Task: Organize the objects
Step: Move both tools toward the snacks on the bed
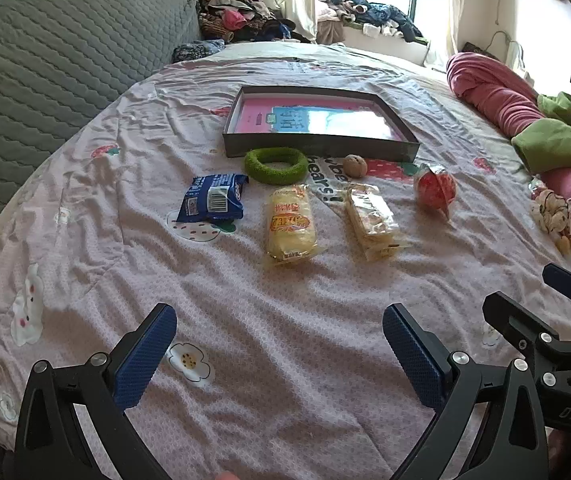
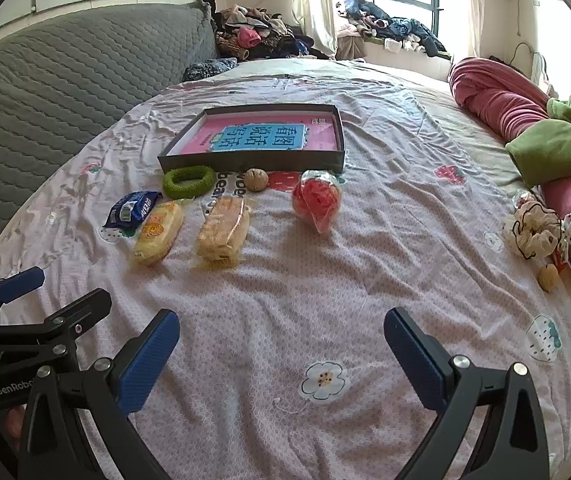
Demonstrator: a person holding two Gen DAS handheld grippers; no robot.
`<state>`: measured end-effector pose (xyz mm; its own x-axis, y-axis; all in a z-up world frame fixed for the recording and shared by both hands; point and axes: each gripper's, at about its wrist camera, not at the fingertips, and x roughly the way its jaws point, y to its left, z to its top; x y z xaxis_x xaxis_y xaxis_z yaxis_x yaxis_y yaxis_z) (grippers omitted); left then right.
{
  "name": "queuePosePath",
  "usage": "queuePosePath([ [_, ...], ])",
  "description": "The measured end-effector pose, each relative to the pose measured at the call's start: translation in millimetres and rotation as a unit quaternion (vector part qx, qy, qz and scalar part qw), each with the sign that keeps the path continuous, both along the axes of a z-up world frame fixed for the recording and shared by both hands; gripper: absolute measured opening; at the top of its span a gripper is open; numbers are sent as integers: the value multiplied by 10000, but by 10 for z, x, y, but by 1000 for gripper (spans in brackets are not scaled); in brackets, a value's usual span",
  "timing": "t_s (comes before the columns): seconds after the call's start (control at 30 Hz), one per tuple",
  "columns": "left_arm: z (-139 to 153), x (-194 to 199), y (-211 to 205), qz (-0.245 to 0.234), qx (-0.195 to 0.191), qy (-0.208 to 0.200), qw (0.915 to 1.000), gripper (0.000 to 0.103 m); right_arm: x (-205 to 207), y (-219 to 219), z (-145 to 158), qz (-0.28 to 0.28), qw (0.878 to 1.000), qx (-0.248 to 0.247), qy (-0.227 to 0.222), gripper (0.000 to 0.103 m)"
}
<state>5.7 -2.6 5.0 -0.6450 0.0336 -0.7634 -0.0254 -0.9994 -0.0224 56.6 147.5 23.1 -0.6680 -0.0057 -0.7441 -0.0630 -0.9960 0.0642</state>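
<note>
**Both grippers wide open, nothing held, items lined up ahead of the tray**

Bedsheet is bare across the lower half of both frames; open room between the jaws and the item row; bounded upper left by the grey quilted headboard, right edge by the pink bedding roll.

Dark shallow tray sits centre-upper in frame, pink-and-blue book inside, long axis running left-right; its near wall faces the grippers.

Just below the tray: green ring touching or nearly touching the near wall, cannot tell which; walnut right of it; red ball in clear wrap further right.

Next row down: blue snack packet at left; yellow cake pack centre, long axis running toward the tray; clear-wrapped wafer pack right of it, same heading, slightly tilted.

Left gripper pitched down at the sheet, jaws spread, empty; right gripper same pose, spread, empty; each one shows at the other view's lower corner, side by side, apart.
</note>
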Motion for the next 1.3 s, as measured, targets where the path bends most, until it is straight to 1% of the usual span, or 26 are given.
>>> queuePosePath([
  [0.7, 123, 109, 41, -61, -62, 98, 9999, 103, 116, -9, 131, -16, 10000, 5, 86, 103],
  [1.0, 312, 207, 43, -27, -33, 141, 9999, 103, 216, 20, 308, -30, 9998, 36, 197, 103],
  [1.23, 525, 243, 46, 8, 28, 315, 9995, 103, 239, 65, 442, -6, 9995, 59, 306, 103],
  [1.3, 551, 228, 44, -63, 49, 318, 9995, 103, 233, 68, 470, 10, 9994, 55, 328, 103],
])
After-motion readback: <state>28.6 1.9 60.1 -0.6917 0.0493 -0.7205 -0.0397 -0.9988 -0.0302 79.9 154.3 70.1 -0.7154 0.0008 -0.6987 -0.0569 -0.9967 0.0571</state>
